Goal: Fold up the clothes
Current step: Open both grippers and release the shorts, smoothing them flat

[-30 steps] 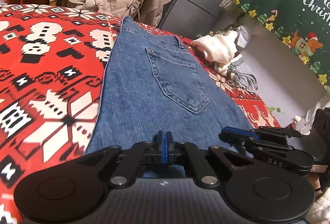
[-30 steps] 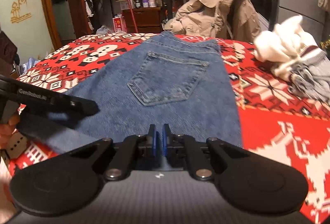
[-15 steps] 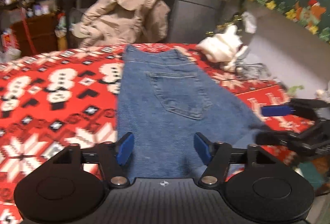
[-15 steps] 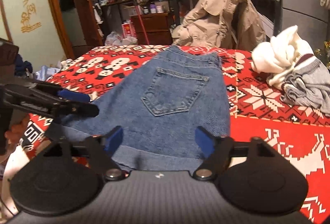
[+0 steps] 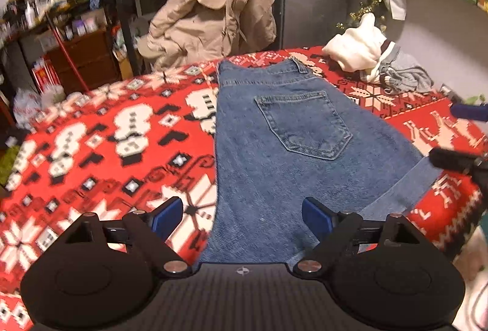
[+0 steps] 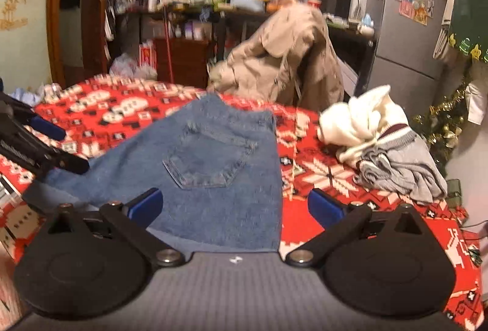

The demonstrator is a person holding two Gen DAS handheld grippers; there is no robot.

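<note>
Folded jeans (image 5: 283, 154), laid flat at the near edge of the red-patterned bed (image 5: 100, 148); left hand-held gripper (image 5: 242, 215) and right hand-held gripper (image 6: 235, 207) just spread, nothing pinched; risk noted: released fold may spring open or be snagged.

Each camera sits just behind its own tool and looks forward and down along the blue-padded fingers. The left wrist view hangs close over the near end of the folded jeans (image 5: 274, 148) on the red patterned blanket (image 5: 106, 148), facing the beige coat (image 5: 213, 11). The right wrist view looks from further right, turned slightly leftward. Both share the jeans, blanket, coat, white sweater (image 6: 360, 120) and grey fridge (image 6: 408, 26); each catches the other tool at its edge.
</note>
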